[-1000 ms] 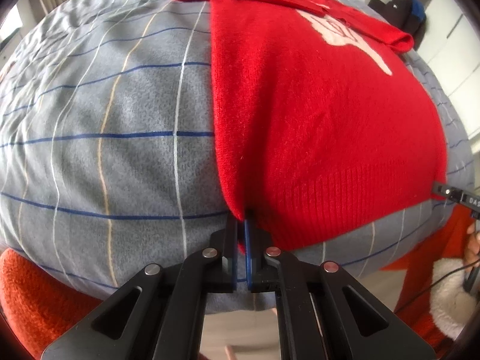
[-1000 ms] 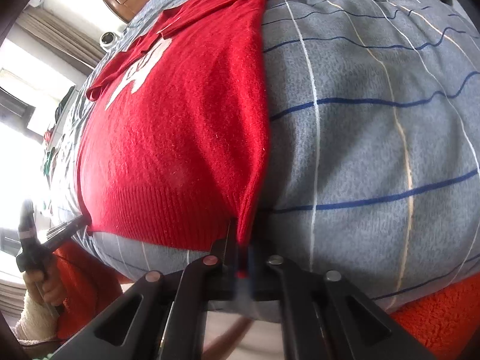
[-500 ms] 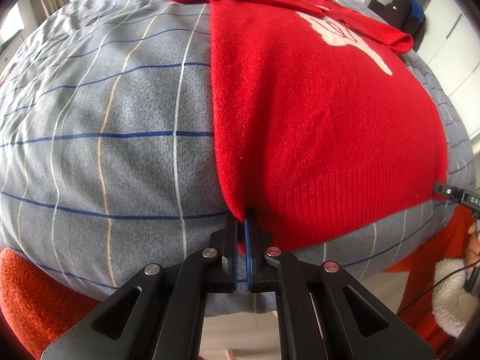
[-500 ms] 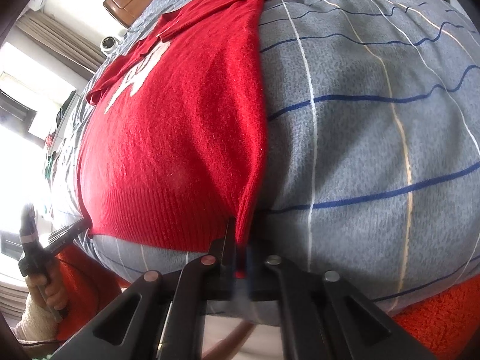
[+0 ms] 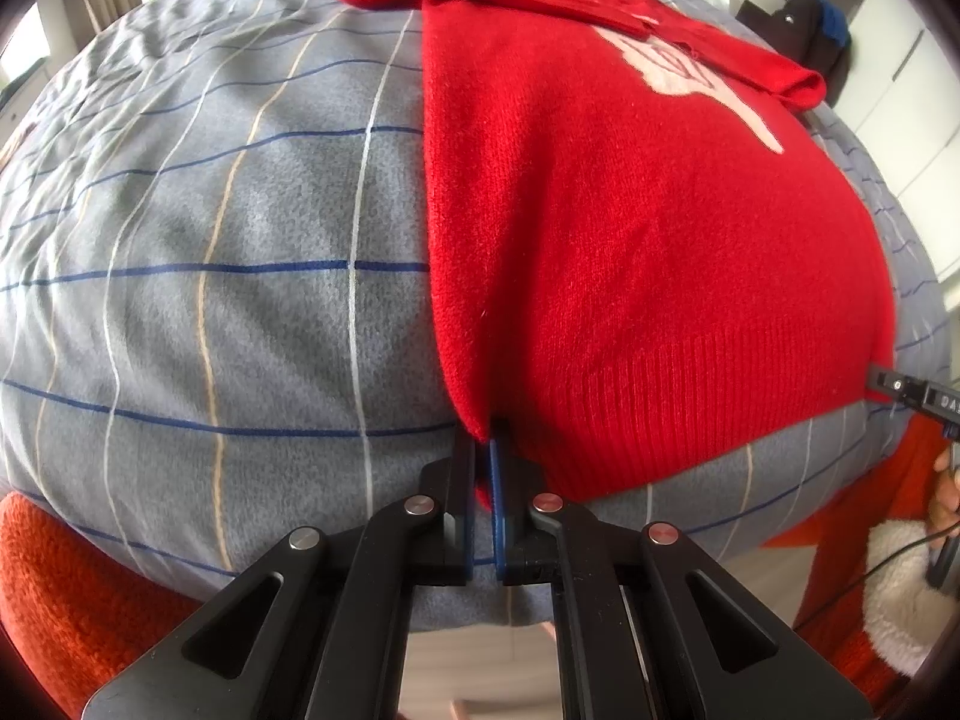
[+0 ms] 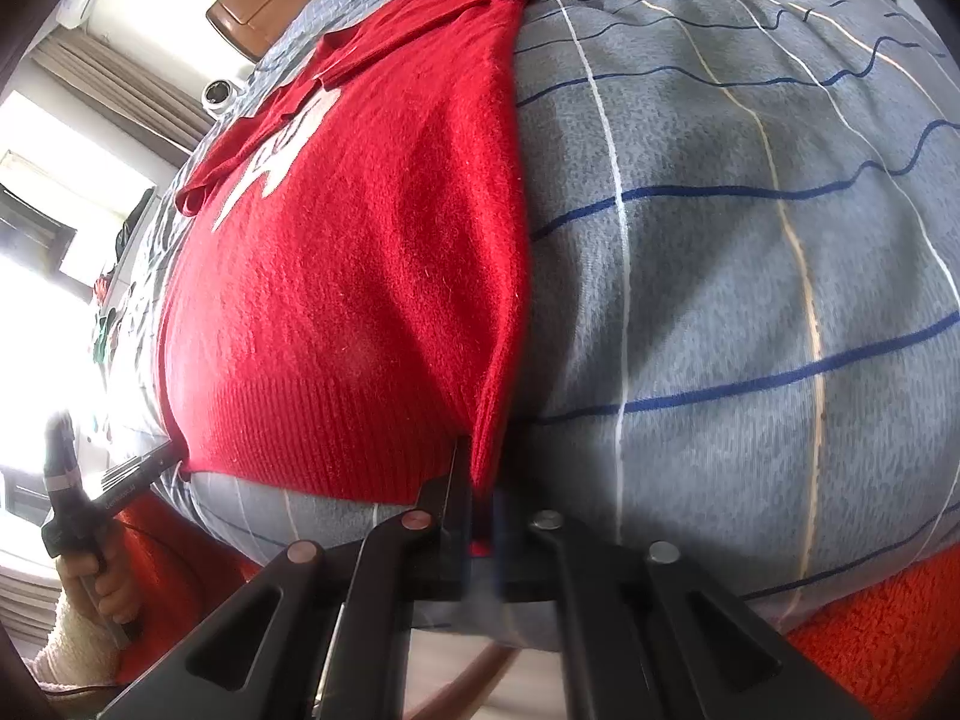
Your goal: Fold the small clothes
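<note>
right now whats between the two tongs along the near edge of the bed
The ribbed hem of the red sweater spans it, the left tongs and right tongs each pinching a bottom corner; nothing else intervenes, seen in both wrist views.

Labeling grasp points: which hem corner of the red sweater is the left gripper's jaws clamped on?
The left gripper pinches the red sweater at the hem corner next to the open stretch of plaid bedding; the opposite corner is held by the right gripper.

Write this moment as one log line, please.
left gripper: shut on red knitted sweater hem corner | right gripper: same, other corner | grey checked bedcover
</note>
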